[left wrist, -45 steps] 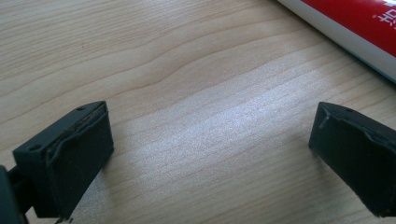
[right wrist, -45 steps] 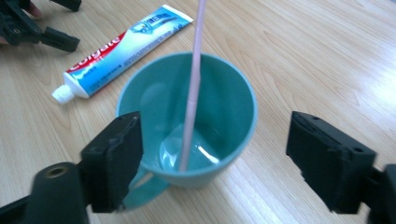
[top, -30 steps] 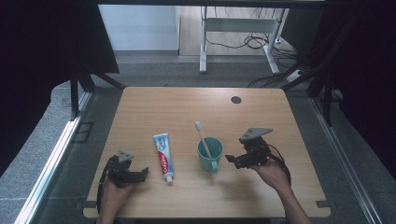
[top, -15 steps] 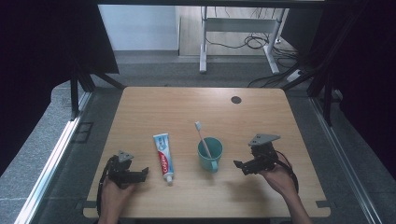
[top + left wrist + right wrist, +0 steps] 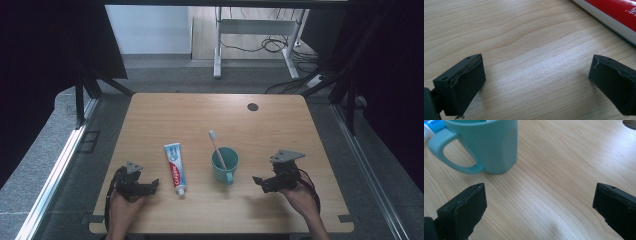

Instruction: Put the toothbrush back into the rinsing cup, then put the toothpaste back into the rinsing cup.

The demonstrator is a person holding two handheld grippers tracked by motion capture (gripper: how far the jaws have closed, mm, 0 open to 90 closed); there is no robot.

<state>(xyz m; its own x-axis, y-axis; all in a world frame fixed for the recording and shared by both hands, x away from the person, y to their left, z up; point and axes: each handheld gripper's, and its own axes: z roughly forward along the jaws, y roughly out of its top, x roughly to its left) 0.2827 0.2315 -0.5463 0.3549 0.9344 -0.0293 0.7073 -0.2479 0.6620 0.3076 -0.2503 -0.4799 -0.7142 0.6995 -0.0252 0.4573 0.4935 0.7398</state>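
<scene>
A teal mug (image 5: 225, 165) stands in the middle of the wooden table (image 5: 210, 115), with a white-headed toothbrush (image 5: 215, 144) leaning in it. A red and white toothpaste tube (image 5: 175, 167) lies flat to its left. My right gripper (image 5: 260, 183) sits low to the right of the mug, its jaws pointing at it. In the right gripper view the mug (image 5: 489, 145) and its handle are just beyond my right gripper (image 5: 539, 192). Its jaws have just been opening and stand wide, with nothing between them. My left gripper (image 5: 152, 185) rests left of the tube, open over bare wood (image 5: 536, 67), with the tube (image 5: 614, 15) just past it.
A dark round hole (image 5: 253, 106) marks the table's far right part. The table's near edge lies just behind both hands. Dark curtains flank the table, and a desk frame with cables (image 5: 260, 35) stands on the floor beyond it.
My right gripper has sunk and drawn back from the mug towards the near right of the table. The left gripper, mug, toothbrush and tube have stayed where they were.
</scene>
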